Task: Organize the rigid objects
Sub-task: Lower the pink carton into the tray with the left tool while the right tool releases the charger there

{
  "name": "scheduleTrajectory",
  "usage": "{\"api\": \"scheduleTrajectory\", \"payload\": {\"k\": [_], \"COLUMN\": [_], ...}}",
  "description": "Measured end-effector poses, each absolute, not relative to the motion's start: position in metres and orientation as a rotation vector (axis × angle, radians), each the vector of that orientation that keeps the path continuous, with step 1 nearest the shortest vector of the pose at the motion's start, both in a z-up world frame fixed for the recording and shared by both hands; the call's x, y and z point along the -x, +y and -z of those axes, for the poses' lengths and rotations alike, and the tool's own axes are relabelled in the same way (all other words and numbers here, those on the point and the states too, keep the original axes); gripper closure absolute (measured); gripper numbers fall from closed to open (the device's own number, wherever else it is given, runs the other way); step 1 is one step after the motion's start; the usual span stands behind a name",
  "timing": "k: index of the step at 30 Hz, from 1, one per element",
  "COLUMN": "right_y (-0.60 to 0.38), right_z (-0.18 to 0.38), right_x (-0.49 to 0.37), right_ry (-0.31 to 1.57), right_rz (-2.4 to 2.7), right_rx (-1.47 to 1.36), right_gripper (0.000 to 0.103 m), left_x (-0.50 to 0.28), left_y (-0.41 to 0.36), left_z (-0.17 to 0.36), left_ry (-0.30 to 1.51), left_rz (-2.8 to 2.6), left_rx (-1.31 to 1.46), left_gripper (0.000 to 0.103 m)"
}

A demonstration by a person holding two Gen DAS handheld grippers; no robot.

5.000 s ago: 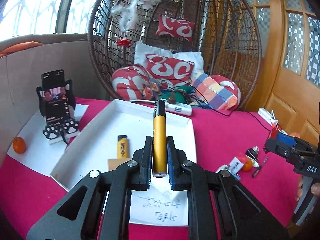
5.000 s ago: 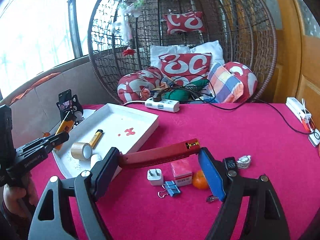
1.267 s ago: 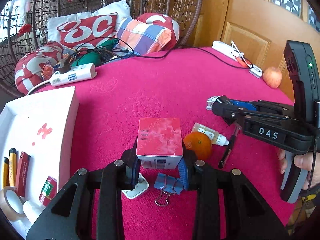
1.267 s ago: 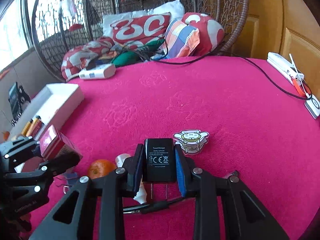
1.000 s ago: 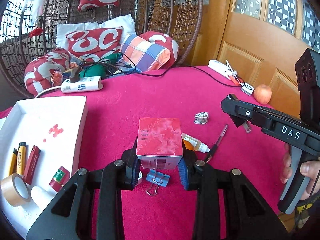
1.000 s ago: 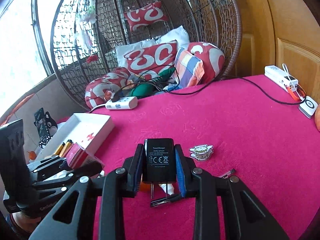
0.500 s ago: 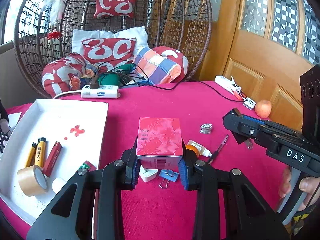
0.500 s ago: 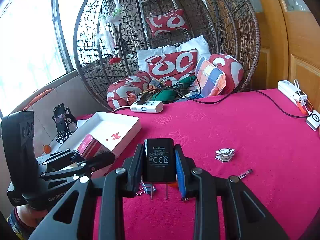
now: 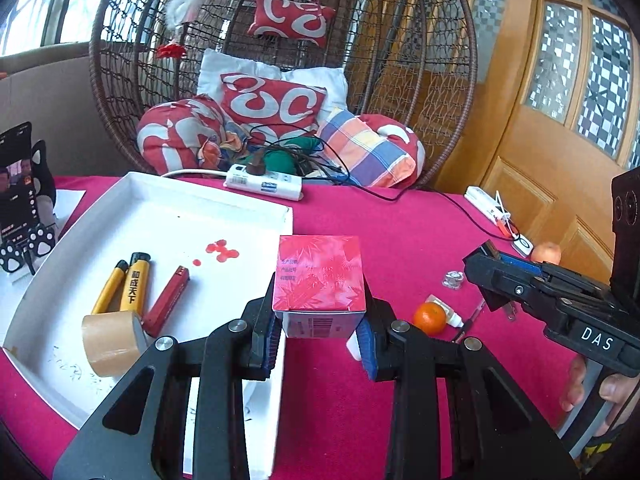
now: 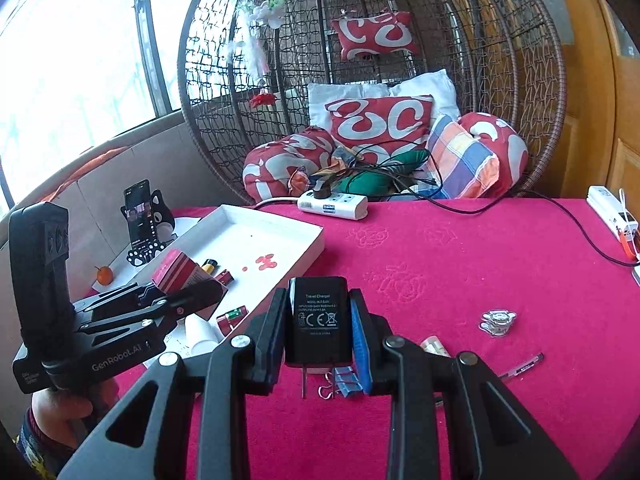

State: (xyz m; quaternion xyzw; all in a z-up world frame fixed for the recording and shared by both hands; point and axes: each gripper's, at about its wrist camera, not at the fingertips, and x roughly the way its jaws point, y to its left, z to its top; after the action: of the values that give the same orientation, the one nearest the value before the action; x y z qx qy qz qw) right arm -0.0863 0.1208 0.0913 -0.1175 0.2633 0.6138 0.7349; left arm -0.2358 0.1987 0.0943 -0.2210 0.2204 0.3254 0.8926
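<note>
A magenta-clothed surface [image 9: 400, 240] carries a white tray [image 9: 168, 216] holding two yellow lighters [image 9: 134, 284], a red lighter [image 9: 168, 302] and a tape roll [image 9: 108, 338]. The left hand-held gripper [image 9: 319, 330] clamps a red box [image 9: 319, 280] above the tray's right edge; the right hand-held gripper [image 10: 318, 340] grips a black charger [image 10: 318, 320], hiding part of a blue binder clip [image 10: 346, 378].

A: What do my grippers look like?

B: My left gripper [image 9: 320, 330] is matte black, angular, with silver screws and blue pads inside the jaws. White lettering reads "GenRobot.AI".

A: And the other?

B: My right gripper [image 10: 319, 334] matches, marked "DAS". Bare fingers [image 9: 614, 390] wrap its handle.
</note>
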Motion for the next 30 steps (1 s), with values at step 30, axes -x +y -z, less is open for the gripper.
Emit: {"api": "scheduleTrajectory", "payload": {"k": [30], "right_y": [0.281], "right_z": [-0.035], "right_x": [0.158], "right_ry": [0.764], "right_rz": [-1.472], "right_rx": [0.407], "right_gripper": [0.072], "left_x": [0.346], "left_y": [0.295], "left_z": [-0.053], "left_ry": [0.454], "left_rz": [-1.059], "left_rx": [0.602], "left_gripper": [0.062]}}
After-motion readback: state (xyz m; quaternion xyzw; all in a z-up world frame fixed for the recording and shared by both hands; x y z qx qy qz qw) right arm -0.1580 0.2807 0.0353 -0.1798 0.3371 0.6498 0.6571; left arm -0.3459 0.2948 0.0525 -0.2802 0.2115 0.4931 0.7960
